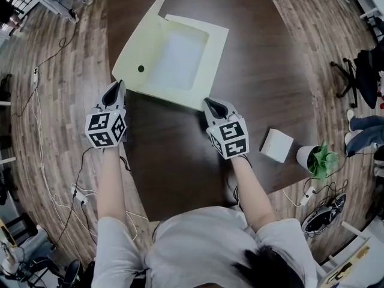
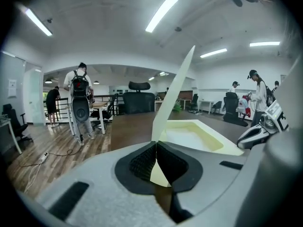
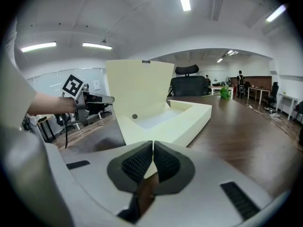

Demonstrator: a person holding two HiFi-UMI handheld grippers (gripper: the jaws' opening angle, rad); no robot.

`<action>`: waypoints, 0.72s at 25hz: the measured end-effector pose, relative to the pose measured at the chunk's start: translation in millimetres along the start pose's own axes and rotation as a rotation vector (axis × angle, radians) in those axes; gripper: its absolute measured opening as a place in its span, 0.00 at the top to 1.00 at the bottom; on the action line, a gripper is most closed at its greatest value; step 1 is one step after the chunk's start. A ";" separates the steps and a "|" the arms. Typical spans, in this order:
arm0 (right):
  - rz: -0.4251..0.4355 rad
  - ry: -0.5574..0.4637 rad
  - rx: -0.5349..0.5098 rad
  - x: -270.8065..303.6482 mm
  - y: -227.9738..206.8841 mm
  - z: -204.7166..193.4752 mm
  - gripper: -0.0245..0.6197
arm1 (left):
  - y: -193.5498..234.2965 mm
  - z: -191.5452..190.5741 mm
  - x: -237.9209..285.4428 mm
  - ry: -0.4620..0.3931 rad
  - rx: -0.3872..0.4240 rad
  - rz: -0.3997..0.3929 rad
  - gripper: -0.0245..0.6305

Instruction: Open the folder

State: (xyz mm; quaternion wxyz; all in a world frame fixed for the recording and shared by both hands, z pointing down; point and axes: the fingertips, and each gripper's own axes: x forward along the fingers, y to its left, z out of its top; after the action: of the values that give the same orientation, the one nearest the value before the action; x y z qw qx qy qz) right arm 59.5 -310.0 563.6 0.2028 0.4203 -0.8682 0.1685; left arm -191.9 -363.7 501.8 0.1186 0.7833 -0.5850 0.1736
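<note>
A pale yellow box folder [image 1: 180,62] lies on the dark brown table [image 1: 174,155]. Its lid [image 1: 137,45] is lifted on the left side and stands tilted up. My left gripper [image 1: 113,93] is shut on the lid's near corner; in the left gripper view the thin lid [image 2: 174,93] rises from between the pads [image 2: 142,161]. My right gripper [image 1: 210,105] is shut on the near right corner of the folder's base. In the right gripper view the base [image 3: 182,119] and the upright lid [image 3: 137,86] stretch ahead, with a dark round button [image 3: 135,117] inside.
A small white box [image 1: 276,145] and a potted green plant [image 1: 318,159] sit near the table's right front edge. Cables [image 1: 45,179] trail over the wooden floor at left. A black office chair [image 1: 357,77] stands at right. People [image 2: 79,100] stand far off in the room.
</note>
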 end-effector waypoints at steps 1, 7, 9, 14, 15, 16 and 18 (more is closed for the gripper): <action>-0.001 -0.001 0.001 0.0 0.1 -0.2 0.94 | -0.1 0.0 0.3 0.002 0.007 0.003 0.94; -0.008 -0.002 0.002 -1.0 0.5 2.3 0.94 | -4.3 3.6 -0.2 0.006 0.012 0.007 0.94; -0.004 -0.009 0.011 -1.6 0.6 3.1 0.94 | -6.3 4.1 0.2 0.009 0.006 0.003 0.94; -0.001 -0.063 0.029 -9.2 3.8 12.3 0.93 | -16.4 6.5 2.1 0.019 0.027 -0.022 0.94; -0.003 -0.076 0.032 -11.7 4.5 15.0 0.93 | -19.1 7.0 2.2 0.021 0.030 -0.030 0.94; -0.004 -0.086 0.036 -14.4 5.4 17.7 0.93 | -21.8 7.1 2.2 0.024 0.031 -0.037 0.93; -0.005 -0.103 0.038 -20.6 7.4 22.7 0.93 | -27.1 6.6 1.7 0.033 0.034 -0.051 0.92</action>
State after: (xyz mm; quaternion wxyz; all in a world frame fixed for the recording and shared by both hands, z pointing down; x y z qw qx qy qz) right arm 60.5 -302.6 532.9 0.1502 0.4343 -0.8731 0.1627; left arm -164.6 -359.9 496.9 0.1195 0.7970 -0.5596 0.1934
